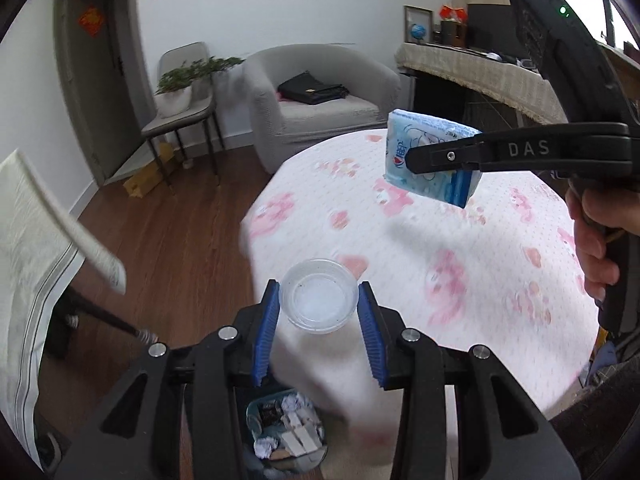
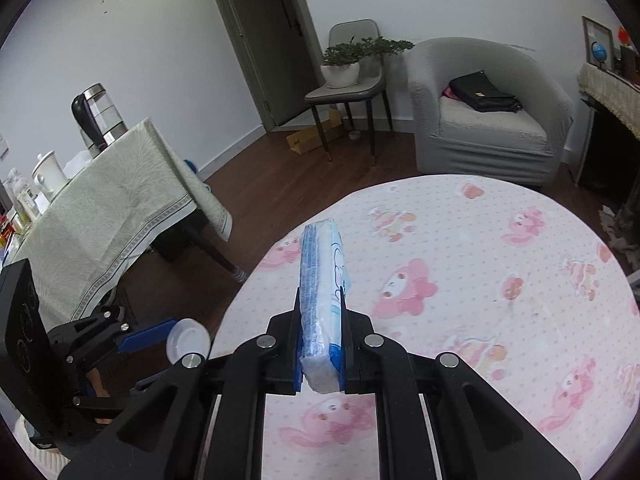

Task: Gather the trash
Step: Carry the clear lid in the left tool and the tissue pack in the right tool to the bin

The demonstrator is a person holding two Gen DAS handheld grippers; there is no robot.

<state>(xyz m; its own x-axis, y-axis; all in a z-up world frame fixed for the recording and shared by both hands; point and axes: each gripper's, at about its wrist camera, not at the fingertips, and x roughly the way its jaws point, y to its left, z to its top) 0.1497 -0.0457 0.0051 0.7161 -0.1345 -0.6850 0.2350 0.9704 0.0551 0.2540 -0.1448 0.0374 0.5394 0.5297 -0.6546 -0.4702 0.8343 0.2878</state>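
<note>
Directly below left tool [image 1: 319, 312]: waste bin [image 1: 286, 432] on floor, already holding crumpled paper and wrappers. Left tool closed on clear plastic cup [image 1: 318, 300], blue pads pressed to both sides, cup clear of the counter [image 1: 460, 240]. Further out, right tool [image 2: 322, 336] narrowly clamped on flat blue-and-white tissue pack [image 2: 322, 280], pack upright on edge, above pink-patterned counter. Bin not visible from right wrist view. Beyond: grey armchair [image 2: 484, 112], chair with potted plant [image 2: 348, 60]. Likely risks: thin cup buckling or slipping from a light side grip; pack, still over counter and well short of bin, landing on cloth or floor if let go early; tools colliding above the narrow bin mouth.
</note>
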